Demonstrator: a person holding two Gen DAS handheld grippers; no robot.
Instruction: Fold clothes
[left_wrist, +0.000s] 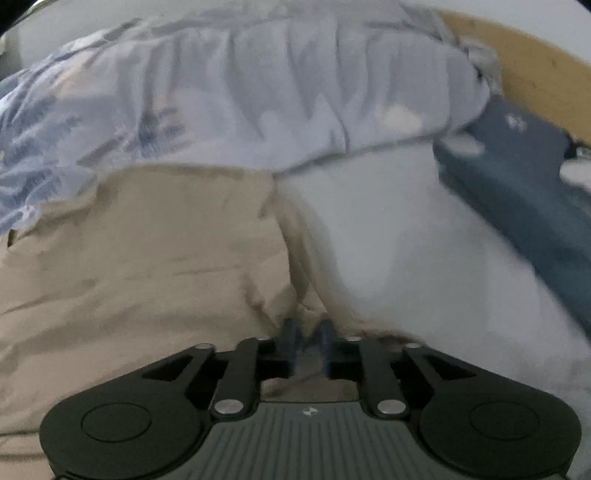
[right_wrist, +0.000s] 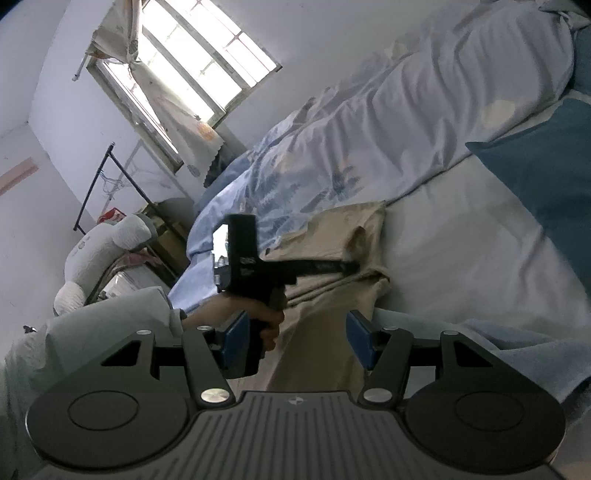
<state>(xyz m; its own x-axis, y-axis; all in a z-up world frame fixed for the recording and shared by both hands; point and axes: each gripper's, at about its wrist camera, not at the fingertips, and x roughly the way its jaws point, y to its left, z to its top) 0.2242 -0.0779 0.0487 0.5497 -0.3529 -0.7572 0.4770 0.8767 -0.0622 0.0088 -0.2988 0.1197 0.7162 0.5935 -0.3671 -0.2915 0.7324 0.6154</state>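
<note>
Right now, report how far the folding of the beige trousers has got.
Done: the beige trousers lie on the white sheet with one fold visible at their edge. In hand: the left gripper is low on that edge, jaws narrow; the right gripper stands open above the cloth. Left: the remaining folds.

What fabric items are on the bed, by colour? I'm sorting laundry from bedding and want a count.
Beige: 1, the trousers being folded, under the left gripper
Pale blue leaf print: 1, the bunched quilt
Dark blue: 1, the pillow
White: 1, the sheet
Total: 4
</note>
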